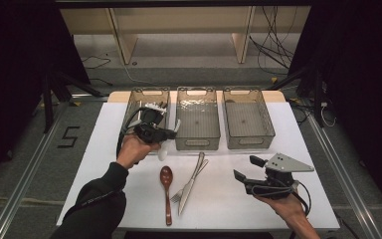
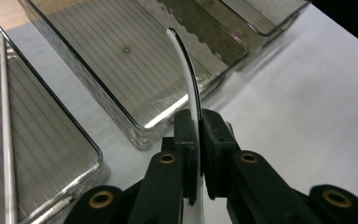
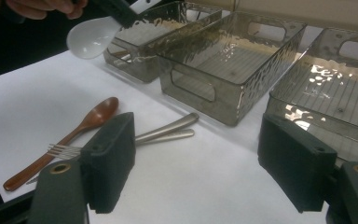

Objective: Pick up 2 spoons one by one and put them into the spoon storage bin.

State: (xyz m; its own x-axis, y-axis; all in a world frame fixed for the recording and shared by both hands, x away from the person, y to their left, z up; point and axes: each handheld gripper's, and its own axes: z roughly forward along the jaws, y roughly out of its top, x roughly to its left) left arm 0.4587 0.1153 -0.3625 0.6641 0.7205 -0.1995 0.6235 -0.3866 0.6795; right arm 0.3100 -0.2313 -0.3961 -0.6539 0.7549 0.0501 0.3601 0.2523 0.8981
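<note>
Three bins [image 1: 197, 142] ahead; left gripper [image 2: 199, 122] fingers clamp white spoon [image 3: 91, 36]; right gripper [image 3: 200, 158] fingers released.

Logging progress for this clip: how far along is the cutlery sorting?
Done: the left bin already holds some utensils. In hand: the left claw grips a white spoon near that bin. Left: wooden spoon, fork and knife lie on the table; the right claw waits open.

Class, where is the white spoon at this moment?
In the high view, the white spoon is clamped in the left tool, above the table's left side, at the near ends of the left bin and the middle bin.
</note>
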